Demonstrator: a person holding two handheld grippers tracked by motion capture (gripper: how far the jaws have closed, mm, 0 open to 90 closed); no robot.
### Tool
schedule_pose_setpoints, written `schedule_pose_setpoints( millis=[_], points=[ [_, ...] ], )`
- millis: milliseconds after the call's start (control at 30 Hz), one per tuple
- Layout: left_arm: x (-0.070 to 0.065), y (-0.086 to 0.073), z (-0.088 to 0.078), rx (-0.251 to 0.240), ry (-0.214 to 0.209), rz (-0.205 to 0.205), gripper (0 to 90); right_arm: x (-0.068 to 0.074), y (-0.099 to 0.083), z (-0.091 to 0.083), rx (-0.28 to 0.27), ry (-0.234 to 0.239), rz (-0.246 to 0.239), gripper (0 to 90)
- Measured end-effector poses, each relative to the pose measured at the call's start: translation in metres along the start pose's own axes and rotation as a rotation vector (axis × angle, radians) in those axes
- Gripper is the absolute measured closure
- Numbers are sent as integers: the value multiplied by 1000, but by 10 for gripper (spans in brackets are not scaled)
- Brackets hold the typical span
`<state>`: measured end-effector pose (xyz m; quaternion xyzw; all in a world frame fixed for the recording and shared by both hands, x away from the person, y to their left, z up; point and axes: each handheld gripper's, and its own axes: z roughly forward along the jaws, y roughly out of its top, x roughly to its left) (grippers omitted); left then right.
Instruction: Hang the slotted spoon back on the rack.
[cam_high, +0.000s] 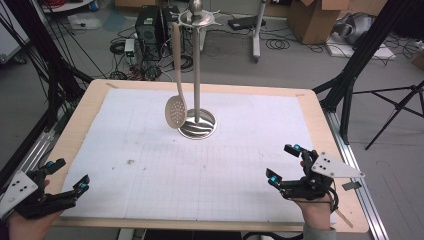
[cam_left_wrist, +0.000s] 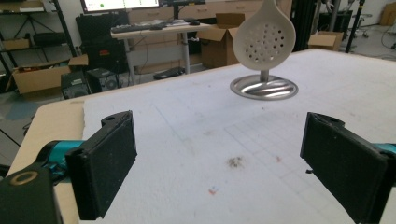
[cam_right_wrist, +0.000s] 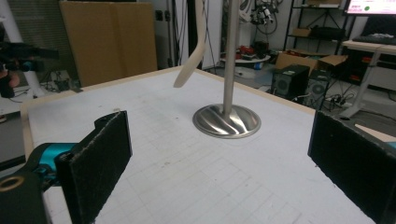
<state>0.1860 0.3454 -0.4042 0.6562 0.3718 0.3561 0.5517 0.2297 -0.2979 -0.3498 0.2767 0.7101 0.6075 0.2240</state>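
Observation:
A steel utensil stand (cam_high: 196, 65) rises from a round base (cam_high: 198, 125) on the white mat (cam_high: 190, 170). A beige slotted spoon (cam_high: 176, 107) hangs from its top ring, bowl down, just left of the pole. In the left gripper view the spoon's bowl (cam_left_wrist: 265, 38) hangs above the base (cam_left_wrist: 264, 87). In the right gripper view the spoon (cam_right_wrist: 192, 55) hangs left of the pole (cam_right_wrist: 230, 56). My left gripper (cam_high: 68, 175) stands open at the near left corner. My right gripper (cam_high: 283, 163) stands open at the near right, nothing between its jaws.
The wooden table (cam_high: 85, 110) edges the mat all round. A small dark stain (cam_high: 131, 161) marks the mat at left. Beyond the table are computer cases (cam_high: 150, 25), cables, cardboard boxes (cam_high: 312, 17) and black tripod legs (cam_high: 395, 107).

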Motion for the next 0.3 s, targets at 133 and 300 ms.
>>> schedule_pose_setpoints(
  millis=[133,300],
  points=[
    [3,-1,-1,-4,13,-22,110,-1,-2,-3,0,-14,4,50],
    [-3,3,3,-12,-6,-6,110,3,-3,-2,10,-8,-3,50]
  ],
)
